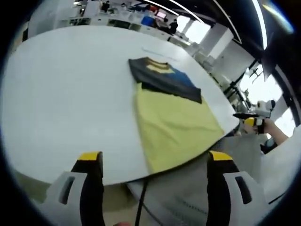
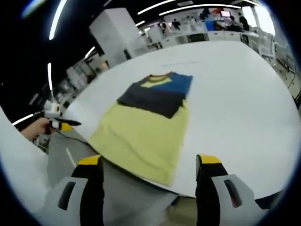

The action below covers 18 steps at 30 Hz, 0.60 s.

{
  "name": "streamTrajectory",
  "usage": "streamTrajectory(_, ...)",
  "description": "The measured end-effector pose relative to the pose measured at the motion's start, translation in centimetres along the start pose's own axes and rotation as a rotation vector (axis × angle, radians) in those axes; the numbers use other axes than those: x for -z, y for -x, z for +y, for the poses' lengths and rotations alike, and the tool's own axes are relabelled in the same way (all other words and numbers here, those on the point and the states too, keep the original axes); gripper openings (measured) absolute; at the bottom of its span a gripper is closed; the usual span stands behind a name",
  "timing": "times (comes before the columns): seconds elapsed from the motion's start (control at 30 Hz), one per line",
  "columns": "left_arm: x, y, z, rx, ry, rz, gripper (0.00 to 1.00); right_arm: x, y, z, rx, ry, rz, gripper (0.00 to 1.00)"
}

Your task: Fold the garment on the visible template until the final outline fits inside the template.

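A garment [image 1: 174, 117] lies flat on the white table [image 1: 70, 94], folded into a narrow strip. Its lower part is yellow and its far end is dark navy with a blue patch and a yellow collar. The yellow hem reaches the table's near edge. My left gripper [image 1: 155, 157] hovers in front of that edge, open, with nothing between the jaws. In the right gripper view the same garment [image 2: 150, 117] lies ahead, and my right gripper [image 2: 149, 161] stands open and empty over its near hem. Each gripper, held in a hand, also appears in the other's view, as right gripper [image 1: 254, 117] and left gripper [image 2: 59, 120].
A faint thin line [image 1: 157, 51] marks the table beyond the collar. Grey cloth [image 1: 188, 197] and a dark cable [image 1: 141, 202] sit below the near table edge. Desks, screens and people [image 2: 207, 19] fill the room behind the table.
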<state>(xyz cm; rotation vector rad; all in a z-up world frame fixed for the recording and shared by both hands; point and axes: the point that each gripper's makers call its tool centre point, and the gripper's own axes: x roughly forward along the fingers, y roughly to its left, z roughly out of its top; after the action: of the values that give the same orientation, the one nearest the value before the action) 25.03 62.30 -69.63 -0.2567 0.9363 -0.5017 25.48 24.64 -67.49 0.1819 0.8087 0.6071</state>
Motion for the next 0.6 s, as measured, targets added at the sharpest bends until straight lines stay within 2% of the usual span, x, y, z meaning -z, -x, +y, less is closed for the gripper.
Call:
streamTrajectory(0.23,0.5,-0.8,-0.1,0.021,0.009,0.022,0.82,0.7,-0.5,-0.1,-0.011,-0.002,0.025,0.75)
streamTrajectory(0.6,1.8,-1.7,-0.2,0.028,0.010,0.078,0.82,1.3,-1.2,-0.2,-0.015,-0.007,0.045,0.70)
